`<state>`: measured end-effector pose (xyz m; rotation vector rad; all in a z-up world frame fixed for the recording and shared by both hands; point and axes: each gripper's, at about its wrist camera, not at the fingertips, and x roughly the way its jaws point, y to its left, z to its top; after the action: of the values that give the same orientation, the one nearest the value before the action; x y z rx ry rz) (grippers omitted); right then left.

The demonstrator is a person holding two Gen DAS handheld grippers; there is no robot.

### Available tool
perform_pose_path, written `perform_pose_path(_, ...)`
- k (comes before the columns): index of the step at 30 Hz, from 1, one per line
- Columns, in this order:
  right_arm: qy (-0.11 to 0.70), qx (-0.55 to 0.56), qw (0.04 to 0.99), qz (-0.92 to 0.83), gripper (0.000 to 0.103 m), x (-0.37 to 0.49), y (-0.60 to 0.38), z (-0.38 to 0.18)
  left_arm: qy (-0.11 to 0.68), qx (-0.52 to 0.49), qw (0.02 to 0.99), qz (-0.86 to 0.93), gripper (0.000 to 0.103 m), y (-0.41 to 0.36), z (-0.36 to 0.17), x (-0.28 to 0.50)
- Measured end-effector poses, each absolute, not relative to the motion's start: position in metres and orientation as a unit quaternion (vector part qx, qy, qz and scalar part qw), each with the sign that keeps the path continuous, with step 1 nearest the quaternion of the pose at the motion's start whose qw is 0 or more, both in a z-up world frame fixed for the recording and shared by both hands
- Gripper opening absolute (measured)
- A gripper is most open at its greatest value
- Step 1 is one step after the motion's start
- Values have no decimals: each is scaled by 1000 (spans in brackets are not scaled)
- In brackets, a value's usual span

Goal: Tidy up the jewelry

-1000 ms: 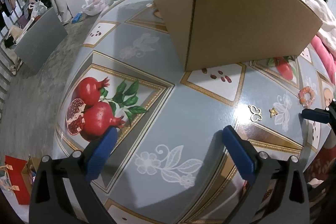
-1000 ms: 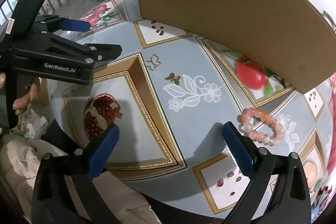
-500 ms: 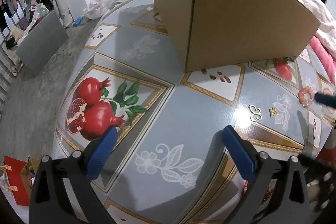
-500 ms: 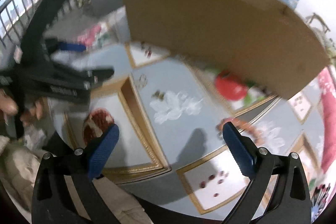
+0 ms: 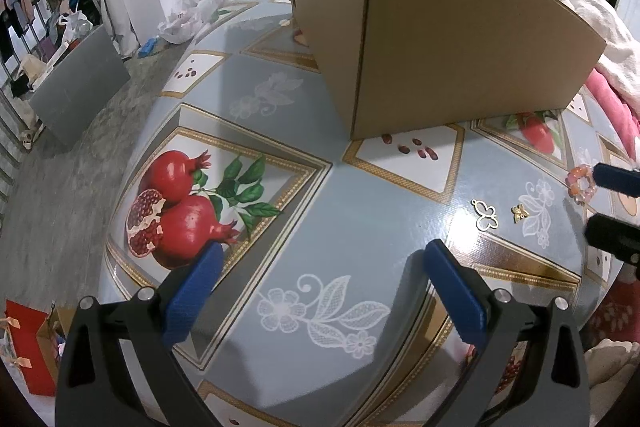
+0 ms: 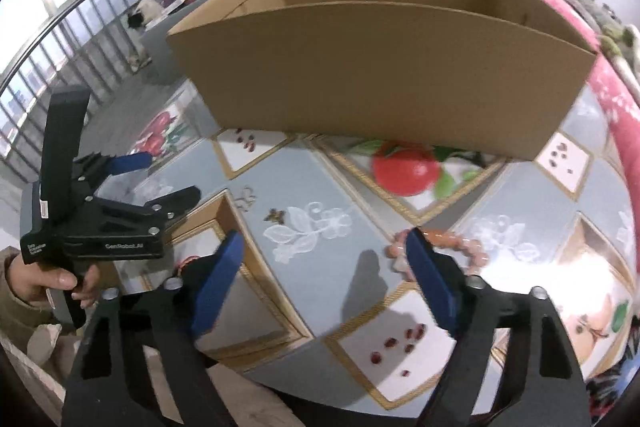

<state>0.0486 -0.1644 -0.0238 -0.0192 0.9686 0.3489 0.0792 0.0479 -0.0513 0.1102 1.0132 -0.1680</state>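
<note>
The right gripper [image 6: 324,269] is hanging over the near right part of the table [image 5: 360,219], and its fingers have just been closing in, though they are standing apart with only bare tablecloth between them. The bead bracelet [image 6: 452,247] is lying flat on the cloth just past the tip of the right-hand finger, partly hidden behind it, so the ring of beads is sitting off to the right of the gap rather than inside it. From the left wrist view the same bracelet [image 5: 581,184] is showing at the far right edge, beside a blue fingertip of the right gripper; whether the two are touching, I cannot tell.

The left gripper [image 5: 320,291] is waiting over the middle of the table, fingers wide apart and holding nothing (it is well away from the beads). The right hand is clearly the nearer one. I judge it needs to be sliding to the right before closing on the rim of the loop.

Two small gold charms, a butterfly outline [image 5: 485,214] and a little bee [image 5: 519,213], are lying between the grippers. The open cardboard box [image 6: 384,67] is standing at the far side.
</note>
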Motion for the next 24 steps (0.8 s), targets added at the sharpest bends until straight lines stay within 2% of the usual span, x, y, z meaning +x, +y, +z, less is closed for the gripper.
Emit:
perform_pose_path(1,463,-13,869,173,69,50,-161,-24,482,53,871,-81,99,48,-52,79)
perform_pose_path(3,462,-23,866,191,58,53,-152,-26,481,54,871,-83,99,49,-52,79)
perform_pose_path(5,456,-34,865,205,52,53,-147,-27,481,55,871,-85,99,49,-51,79)
perform_pose_path(7,449,-53,864,222,50,56,-142,-30,481,55,871,-85,99,49,-51,79)
perform_pose_path(12,451,-105,855,233,40,62,-129,-40,480,56,871,-87,99,49,-51,80)
perform_pose_path(19,447,-115,860,216,39,58,-117,-46,473,55,875,-87,99,48,-52,80)
perform_pose_path(24,439,-132,862,215,27,53,-110,-46,472,55,875,-87,99,48,-52,80)
